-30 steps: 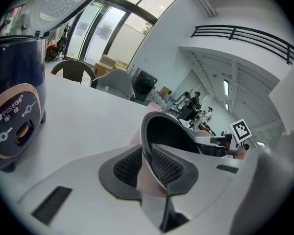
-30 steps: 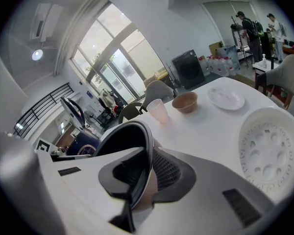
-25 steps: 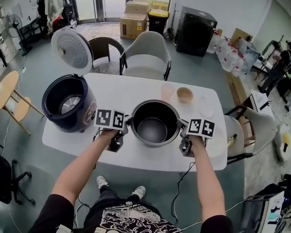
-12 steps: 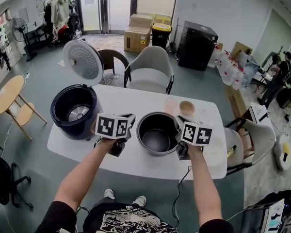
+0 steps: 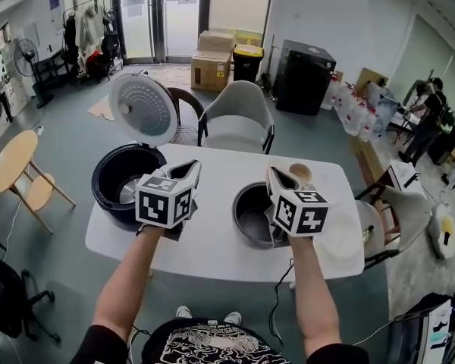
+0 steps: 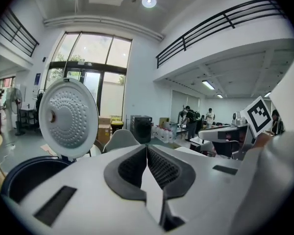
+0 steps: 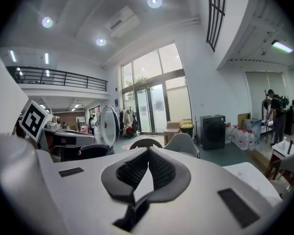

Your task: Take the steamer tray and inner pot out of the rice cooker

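Observation:
The dark inner pot [image 5: 246, 207] stands empty on the white table [image 5: 212, 245], partly hidden behind my right gripper. The navy rice cooker [image 5: 121, 180] sits at the table's left end, its round lid [image 5: 142, 109] standing open. My left gripper [image 5: 192, 167] hangs raised between cooker and pot. My right gripper [image 5: 276, 174] is lifted over the pot's right rim. Both jaws have just been closing and now meet with nothing between them, as the left gripper view [image 6: 147, 150] and the right gripper view [image 7: 148, 156] show. I cannot pick out a steamer tray.
A small tan bowl [image 5: 301, 173] stands at the table's far right. Grey chairs [image 5: 239, 112] stand behind the table, another chair [image 5: 398, 211] at its right end. A round wooden side table [image 5: 11, 161] is to the left. Cardboard boxes [image 5: 212, 59] and a black cabinet [image 5: 303, 74] stand far back.
Both grippers have left the pot's sides and risen well above the table, their jaws closing. The pot stays on the table.

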Tool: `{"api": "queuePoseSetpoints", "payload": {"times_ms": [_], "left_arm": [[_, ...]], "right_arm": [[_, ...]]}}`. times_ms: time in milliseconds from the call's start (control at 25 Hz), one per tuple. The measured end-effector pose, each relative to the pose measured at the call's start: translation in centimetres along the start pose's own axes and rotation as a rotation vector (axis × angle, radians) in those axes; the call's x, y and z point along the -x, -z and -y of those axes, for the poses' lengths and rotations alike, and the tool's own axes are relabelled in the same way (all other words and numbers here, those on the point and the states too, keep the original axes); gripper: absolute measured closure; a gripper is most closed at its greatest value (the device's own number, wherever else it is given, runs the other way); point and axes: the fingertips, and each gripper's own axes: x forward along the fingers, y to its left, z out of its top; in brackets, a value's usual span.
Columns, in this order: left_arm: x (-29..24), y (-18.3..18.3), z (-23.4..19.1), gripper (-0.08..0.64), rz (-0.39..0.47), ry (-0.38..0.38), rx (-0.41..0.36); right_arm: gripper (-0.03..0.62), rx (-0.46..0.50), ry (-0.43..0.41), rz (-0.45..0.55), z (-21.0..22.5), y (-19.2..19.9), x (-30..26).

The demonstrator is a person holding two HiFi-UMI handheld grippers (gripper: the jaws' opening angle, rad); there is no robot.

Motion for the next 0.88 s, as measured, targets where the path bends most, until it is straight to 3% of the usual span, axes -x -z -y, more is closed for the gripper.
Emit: {"api": "queuePoseSetpoints", "payload": {"times_ms": [200, 400, 880], "left_arm": [[1.5, -0.7, -1.6, 0.546, 0.026, -0.003, -0.041], [2.5, -1.0, -2.8, 0.547, 0.054, -0.026, -0.073], [1.9, -0.1, -3.0, 0.547, 0.043, -0.027, -0.088]], "right_arm": [[0.578, 0.072, 0.039, 0.08, -2.7, -2.0, 0.3], [0.578, 0.081, 0.077, 0.119, -3.2, -2.5, 0.7], [0.578, 0.112, 0.109, 0.124, -2.9, -2.3, 0.9]]}}
